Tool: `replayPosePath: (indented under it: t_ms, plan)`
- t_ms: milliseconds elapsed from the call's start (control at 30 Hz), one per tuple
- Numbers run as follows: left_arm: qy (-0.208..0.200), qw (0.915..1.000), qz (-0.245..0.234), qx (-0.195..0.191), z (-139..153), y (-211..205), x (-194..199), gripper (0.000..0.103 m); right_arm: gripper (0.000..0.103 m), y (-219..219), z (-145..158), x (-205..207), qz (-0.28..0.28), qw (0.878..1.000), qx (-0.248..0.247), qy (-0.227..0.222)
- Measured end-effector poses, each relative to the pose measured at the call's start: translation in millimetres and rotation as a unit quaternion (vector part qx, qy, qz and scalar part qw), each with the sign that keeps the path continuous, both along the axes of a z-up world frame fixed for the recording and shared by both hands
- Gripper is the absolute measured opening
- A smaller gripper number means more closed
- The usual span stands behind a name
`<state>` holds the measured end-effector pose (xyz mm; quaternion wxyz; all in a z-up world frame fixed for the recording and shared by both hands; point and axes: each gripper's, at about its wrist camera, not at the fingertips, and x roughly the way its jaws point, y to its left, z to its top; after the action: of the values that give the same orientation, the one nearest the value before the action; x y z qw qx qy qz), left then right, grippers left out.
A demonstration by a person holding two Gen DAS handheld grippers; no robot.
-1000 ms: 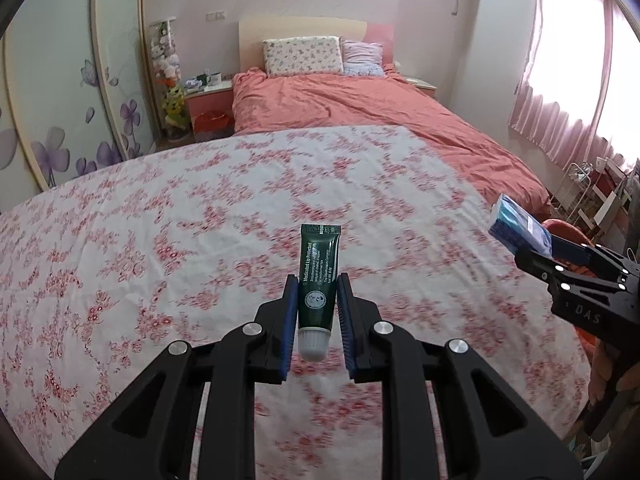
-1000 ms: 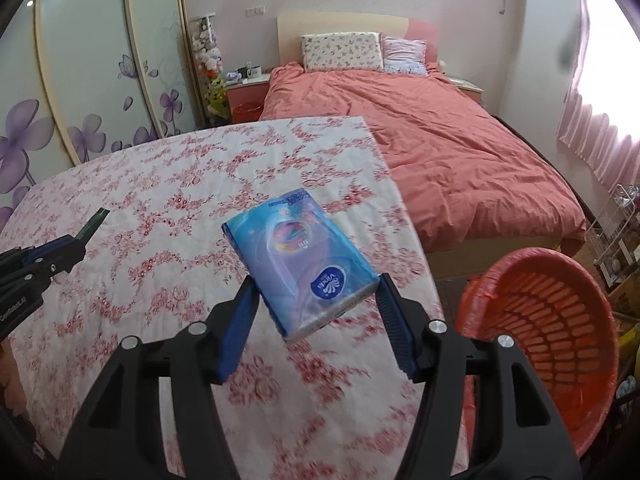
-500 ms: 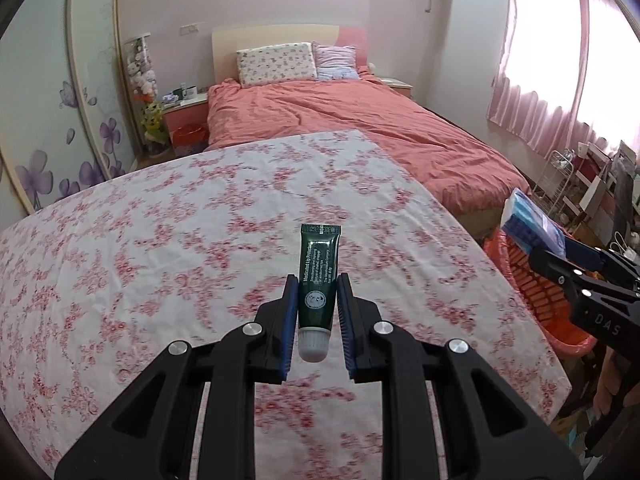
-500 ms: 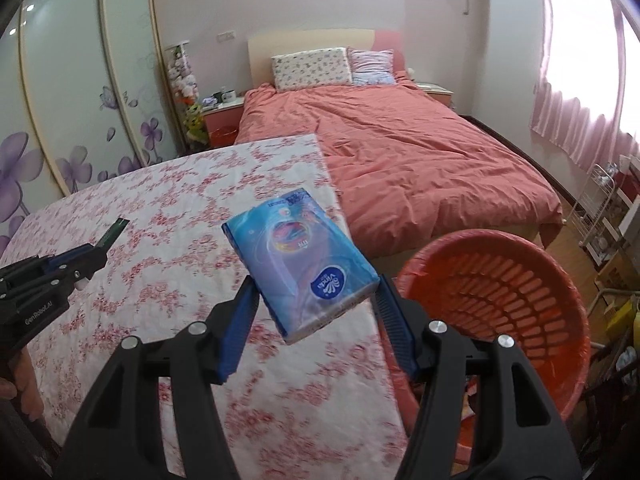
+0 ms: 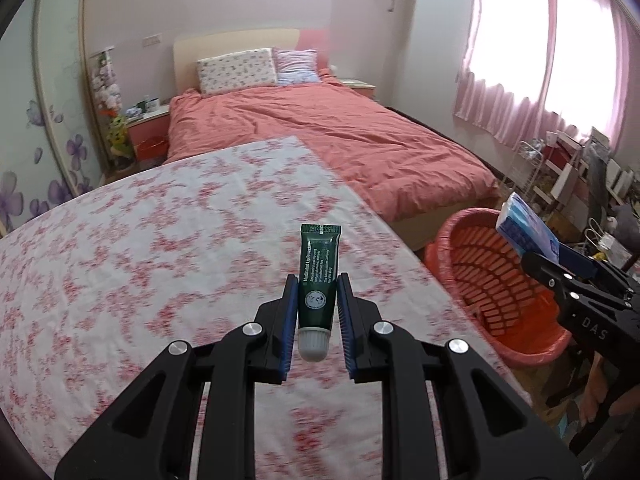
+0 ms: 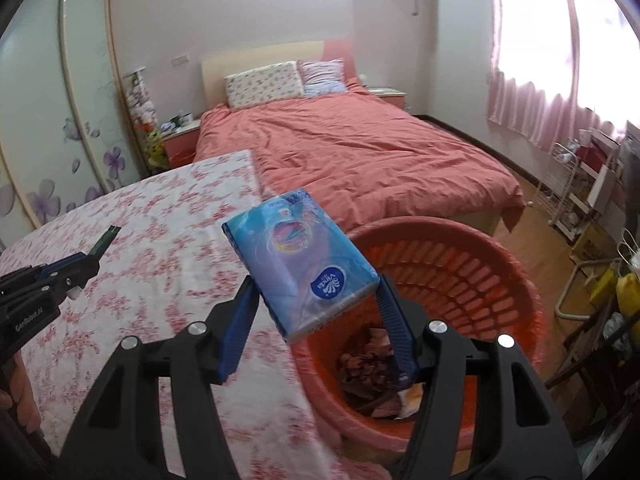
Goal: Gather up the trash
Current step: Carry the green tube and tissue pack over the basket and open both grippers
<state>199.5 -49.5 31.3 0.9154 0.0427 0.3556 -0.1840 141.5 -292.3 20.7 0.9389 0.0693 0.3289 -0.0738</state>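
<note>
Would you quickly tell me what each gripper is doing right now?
Left gripper: shut on the green tube.
Right gripper: shut on the blue tissue pack, by the orange basket.

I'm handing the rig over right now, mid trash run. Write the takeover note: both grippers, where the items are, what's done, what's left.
Left gripper: shut on the green tube, cap toward the camera, above the floral tabletop.
Right gripper: shut on the blue tissue pack, at the near rim of the orange basket.
Done: both items picked up; the basket already holds some crumpled trash.
Left: drop the tissue pack in, then bring the tube over the basket and release it.
</note>
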Motion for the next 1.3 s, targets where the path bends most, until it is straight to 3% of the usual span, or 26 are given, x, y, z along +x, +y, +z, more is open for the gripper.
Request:
replayPosePath:
  t_ms: [567, 1300]
  plan:
    - [0.013, 0.9951, -0.095, -0.024, -9.7, -96.5, -17.5, 0.020, 0.059, -70.3, -7.0, -39.9, -0.087, 0.996, 0.012, -0.031]
    - [0.035, 0.9865, -0.157, -0.031, -25.8, -165.0, -28.3, 0.020, 0.059, -118.7, -25.0, -54.2, -0.130, 0.990, 0.046, -0.039]
